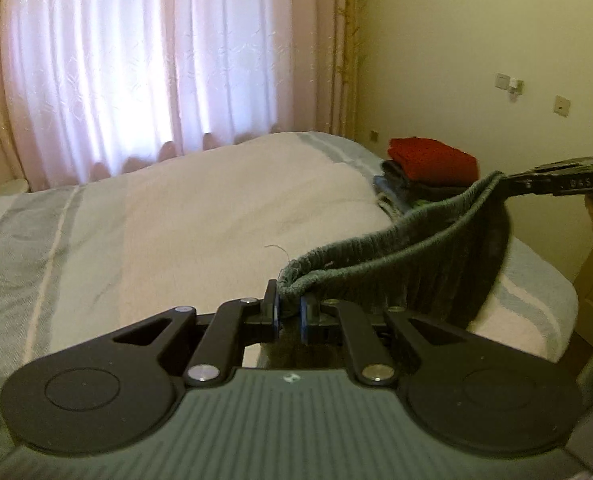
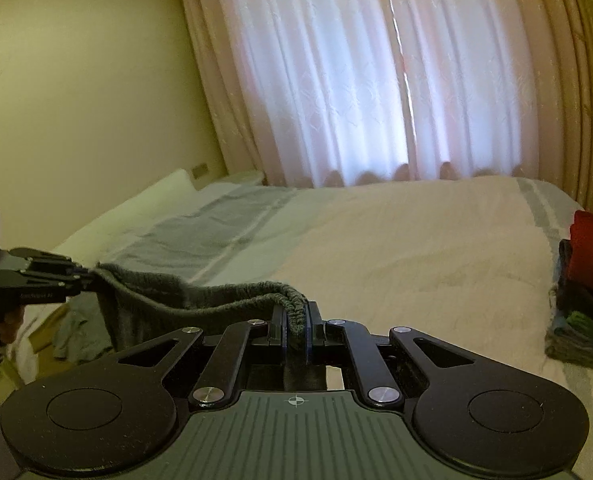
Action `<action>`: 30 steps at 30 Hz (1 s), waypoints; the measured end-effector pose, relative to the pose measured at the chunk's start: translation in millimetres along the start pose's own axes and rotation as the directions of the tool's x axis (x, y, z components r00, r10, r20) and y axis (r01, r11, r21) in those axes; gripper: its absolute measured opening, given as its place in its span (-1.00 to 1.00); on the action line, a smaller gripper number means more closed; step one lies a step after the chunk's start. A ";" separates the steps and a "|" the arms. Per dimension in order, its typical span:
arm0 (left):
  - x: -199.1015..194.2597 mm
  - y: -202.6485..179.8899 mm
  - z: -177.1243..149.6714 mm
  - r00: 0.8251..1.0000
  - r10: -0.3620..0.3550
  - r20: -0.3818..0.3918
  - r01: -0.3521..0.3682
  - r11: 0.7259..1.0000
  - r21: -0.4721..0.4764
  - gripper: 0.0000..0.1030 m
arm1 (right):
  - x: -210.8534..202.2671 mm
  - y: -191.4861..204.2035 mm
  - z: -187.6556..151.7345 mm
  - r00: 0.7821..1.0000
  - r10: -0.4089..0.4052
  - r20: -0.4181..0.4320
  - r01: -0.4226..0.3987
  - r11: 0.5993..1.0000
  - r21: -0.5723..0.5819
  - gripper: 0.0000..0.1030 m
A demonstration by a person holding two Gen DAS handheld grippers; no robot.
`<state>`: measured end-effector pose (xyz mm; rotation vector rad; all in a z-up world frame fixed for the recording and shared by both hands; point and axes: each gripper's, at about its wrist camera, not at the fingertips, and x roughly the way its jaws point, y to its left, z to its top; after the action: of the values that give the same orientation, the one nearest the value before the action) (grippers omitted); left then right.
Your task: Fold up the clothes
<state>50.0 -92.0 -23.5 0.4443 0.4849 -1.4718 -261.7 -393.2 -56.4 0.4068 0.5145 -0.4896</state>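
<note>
Ribbed edge of the grey-green garment hangs slack between your two tools, raised above the bed: your left gripper has its jaws pinched together on one end of that band, and your right gripper is clamped on the other end, so the cloth droops from both and its lower part falls out of view below. To do this well, keep both grips firm and level with each other, and draw the tools apart until the sagging band runs straight; a slack edge will likely land crooked. Then you can lower the garment onto the open cream stretch of bedcover, hem touching first, so it spreads flat without bunching. Keep it well clear of the pile of folded clothes with the red piece on top at the bed's far corner, since a swinging tail could drag it askew.
</note>
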 end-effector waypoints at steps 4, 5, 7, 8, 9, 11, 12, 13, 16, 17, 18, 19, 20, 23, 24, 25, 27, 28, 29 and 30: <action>67.2 20.2 29.1 0.999 0.006 -0.035 -0.006 1.000 0.008 -0.87 | 93.0 -40.8 -1.7 0.988 -0.127 -0.092 0.134 0.988 0.075 -0.88; 91.5 23.8 32.3 0.999 0.005 -0.049 -0.004 1.000 0.016 -0.87 | 116.2 -51.1 -2.1 0.981 -0.158 -0.116 0.169 0.981 0.091 -0.88; 157.8 31.2 34.2 0.994 0.015 -0.106 -0.013 1.000 0.014 -0.83 | 162.7 -71.5 -3.0 0.962 -0.216 -0.166 0.237 0.964 0.122 -0.83; 195.4 35.6 33.0 0.989 0.017 -0.144 -0.017 1.000 0.005 -0.79 | 185.9 -81.7 -3.4 0.951 -0.244 -0.192 0.272 0.953 0.135 -0.11; 234.1 42.6 27.3 0.983 0.036 -0.180 -0.037 0.999 0.001 -0.66 | 209.2 -91.9 -3.8 0.938 -0.271 -0.218 0.306 0.940 0.148 0.37; 314.5 60.5 11.4 0.964 0.105 -0.245 -0.108 0.994 0.000 -0.53 | 255.7 -112.3 -4.7 0.908 -0.322 -0.270 0.374 0.912 0.171 0.70; 351.0 69.3 2.3 0.949 0.142 -0.281 -0.146 0.989 0.007 -0.30 | 278.9 -122.5 -5.1 0.890 -0.346 -0.296 0.407 0.895 0.181 0.70; 383.1 79.3 -9.8 0.924 0.189 -0.334 -0.194 0.981 0.020 -0.33 | 297.2 -132.0 -8.4 0.875 -0.364 -0.319 0.437 0.878 0.195 0.70; 419.1 113.2 -51.2 0.854 0.245 -0.460 -0.293 0.955 -0.036 -0.36 | 265.0 -149.3 -66.5 0.888 -0.302 -0.348 0.420 0.840 0.344 0.70; 417.1 123.7 -66.4 0.844 0.227 -0.486 -0.303 0.950 -0.082 -0.36 | 250.8 -154.8 -87.8 0.893 -0.276 -0.356 0.411 0.821 0.395 0.70; 406.5 133.4 -82.7 0.846 0.187 -0.500 -0.295 0.944 -0.146 -0.35 | 231.1 -159.5 -112.9 0.893 -0.258 -0.369 0.414 0.793 0.447 0.70; 395.8 143.2 -99.0 0.847 0.145 -0.511 -0.287 0.934 -0.211 -0.35 | 211.6 -163.2 -137.0 0.894 -0.240 -0.378 0.415 0.761 0.499 0.69; 382.1 149.1 -115.3 0.843 0.119 -0.524 -0.291 0.921 -0.259 -0.35 | 192.7 -162.4 -156.7 0.899 -0.224 -0.377 0.413 0.724 0.553 0.69; 328.1 157.5 -160.9 0.823 0.083 -0.562 -0.333 0.872 -0.359 -0.36 | 137.7 -159.3 -214.1 0.914 -0.174 -0.368 0.395 0.596 0.699 0.61; 309.8 159.2 -174.2 0.819 0.069 -0.570 -0.350 0.846 -0.401 -0.36 | 128.5 -155.8 -223.8 0.922 -0.159 -0.353 0.378 0.568 0.731 0.53; 291.6 160.1 -186.0 0.817 0.053 -0.574 -0.369 0.813 -0.450 -0.35 | 119.2 -152.3 -233.5 0.930 -0.145 -0.337 0.360 0.539 0.762 0.46; 258.9 158.3 -205.3 0.825 0.019 -0.565 -0.396 0.732 -0.554 -0.31 | 100.7 -145.3 -252.8 0.945 -0.118 -0.304 0.322 0.477 0.818 0.46; 243.1 157.0 -215.6 0.833 -0.001 -0.553 -0.405 0.680 -0.611 -0.26 | 93.1 -142.3 -261.4 0.952 -0.106 -0.286 0.302 0.450 0.840 0.44; 230.9 155.6 -225.1 0.846 -0.022 -0.533 -0.405 0.625 -0.668 -0.22 | 93.5 -141.5 -265.1 0.958 -0.096 -0.269 0.283 0.447 0.849 0.35; 221.5 154.1 -233.9 0.861 -0.042 -0.507 -0.398 0.565 -0.723 -0.15 | 94.2 -141.2 -268.2 0.964 -0.085 -0.251 0.262 0.444 0.857 0.30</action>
<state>203.3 -135.5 -343.1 0.0818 1.4077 -0.7621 -363.5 -409.8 -356.5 1.4586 0.4300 -0.9346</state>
